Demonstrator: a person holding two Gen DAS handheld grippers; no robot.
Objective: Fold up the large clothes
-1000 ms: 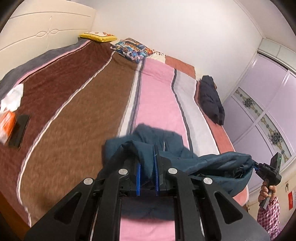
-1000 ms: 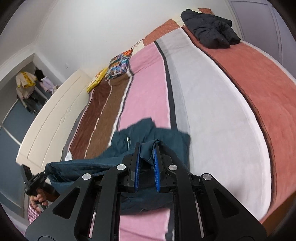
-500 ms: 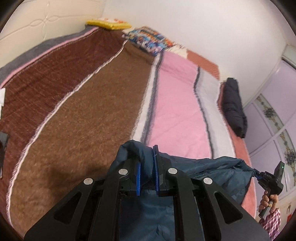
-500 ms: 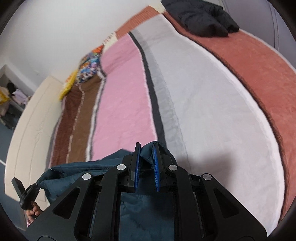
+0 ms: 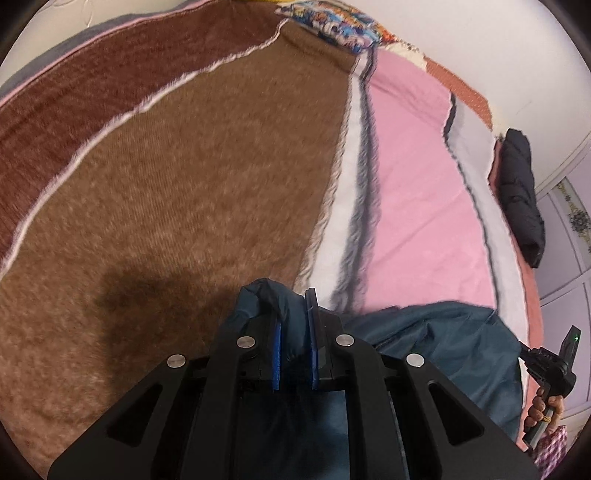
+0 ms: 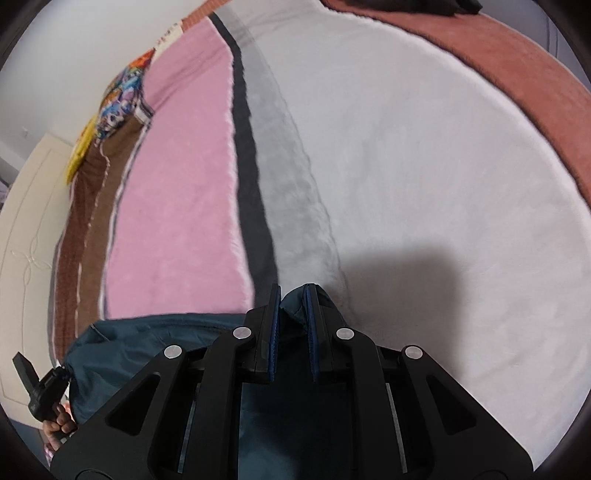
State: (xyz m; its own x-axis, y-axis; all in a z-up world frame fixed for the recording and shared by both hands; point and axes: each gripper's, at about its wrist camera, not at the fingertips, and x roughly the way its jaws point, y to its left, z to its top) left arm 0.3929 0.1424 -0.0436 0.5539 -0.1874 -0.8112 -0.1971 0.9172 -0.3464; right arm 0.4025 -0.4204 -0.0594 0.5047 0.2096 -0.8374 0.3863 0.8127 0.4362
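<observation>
A large dark teal padded garment (image 5: 436,332) hangs stretched between my two grippers above a striped bed. My left gripper (image 5: 293,306) is shut on a bunched corner of it over the brown stripe. My right gripper (image 6: 293,301) is shut on the opposite corner (image 6: 295,308) over the grey and white stripes. The fabric runs sideways from each gripper toward the other; it also shows in the right wrist view (image 6: 147,339). The right gripper shows at the far right of the left wrist view (image 5: 554,362), the left gripper at the lower left of the right wrist view (image 6: 40,387). The garment's lower part is hidden.
The bed blanket (image 5: 177,184) has brown, pink, grey, white and rust stripes. A black jacket (image 5: 524,192) lies at the bed's right edge. A patterned pillow (image 5: 340,26) and a yellow one (image 6: 79,151) lie at the far end. A cream headboard (image 6: 26,229) stands at the left.
Both grippers have tilted down and moved closer to the blanket with the teal garment. The part of it that lay on the pink stripe is now out of sight.
</observation>
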